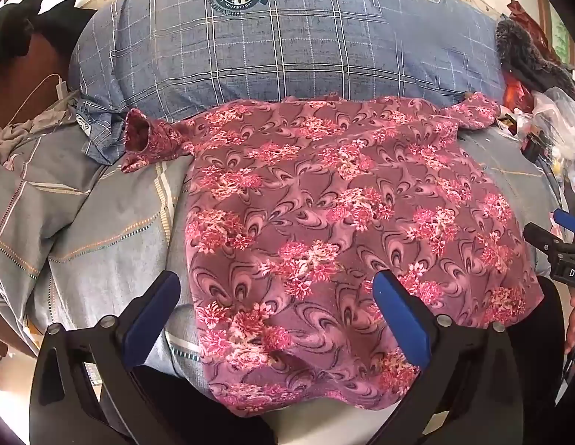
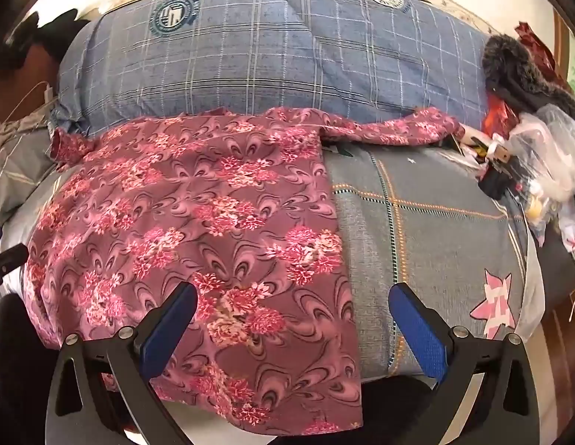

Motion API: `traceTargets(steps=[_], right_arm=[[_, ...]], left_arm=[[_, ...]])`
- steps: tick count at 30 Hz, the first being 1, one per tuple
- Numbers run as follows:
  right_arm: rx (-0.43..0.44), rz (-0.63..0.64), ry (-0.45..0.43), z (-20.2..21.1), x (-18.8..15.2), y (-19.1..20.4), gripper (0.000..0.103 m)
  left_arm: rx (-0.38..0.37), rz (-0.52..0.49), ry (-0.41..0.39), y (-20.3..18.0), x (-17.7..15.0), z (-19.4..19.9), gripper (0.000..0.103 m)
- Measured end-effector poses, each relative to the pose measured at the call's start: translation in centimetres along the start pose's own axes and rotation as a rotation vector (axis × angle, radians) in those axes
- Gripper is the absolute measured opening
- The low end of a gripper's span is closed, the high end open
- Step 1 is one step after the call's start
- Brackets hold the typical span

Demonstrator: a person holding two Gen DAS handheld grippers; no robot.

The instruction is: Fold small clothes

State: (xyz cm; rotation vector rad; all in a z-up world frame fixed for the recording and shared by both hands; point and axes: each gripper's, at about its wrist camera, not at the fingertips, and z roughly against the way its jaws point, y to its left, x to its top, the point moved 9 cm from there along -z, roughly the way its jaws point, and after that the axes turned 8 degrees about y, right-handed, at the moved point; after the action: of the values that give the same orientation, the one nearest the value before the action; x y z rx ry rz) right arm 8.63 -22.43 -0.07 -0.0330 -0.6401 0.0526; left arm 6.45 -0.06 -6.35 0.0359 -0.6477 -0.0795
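Shirt [image 1: 324, 222] flat between open claws

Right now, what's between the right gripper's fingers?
Right wrist view: the right gripper is open over the floral shirt's right edge, with grey checked bedsheet filling the rest of the gap.

Pink floral shirt [image 1: 324, 222] spread flat, sleeves outstretched, hem overhanging bed edge.

The floral shirt [image 1: 324, 222] hangs over the near edge of the bed [image 2: 428, 215], its hem partly hidden behind the gripper frames; right of the shirt, a heap of bags and clothing [image 2: 535, 155] is too jumbled to identify; the right gripper [image 1: 554, 248] is cut off by the left view's edge.
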Motion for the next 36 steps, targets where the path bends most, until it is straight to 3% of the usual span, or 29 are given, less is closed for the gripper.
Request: traceTargets(steps=[17, 27, 36], right_arm=[[0.005, -0.006, 0.001, -0.2, -0.3, -0.6, 0.103], [0.007, -0.013, -0.001, -0.2, -0.2, -0.8, 0.103], [0.018, -0.001, -0.017, -0.2, 0.1, -0.5, 0.103]], left_arm=[[0.017, -0.009, 0.018, -0.6, 0.3, -1.3, 0.103], [0.013, 0.003, 0.081, -0.6, -0.9, -1.0, 0.103], [0.018, 0.054, 0.044, 0.4, -0.2, -0.3, 0.103]])
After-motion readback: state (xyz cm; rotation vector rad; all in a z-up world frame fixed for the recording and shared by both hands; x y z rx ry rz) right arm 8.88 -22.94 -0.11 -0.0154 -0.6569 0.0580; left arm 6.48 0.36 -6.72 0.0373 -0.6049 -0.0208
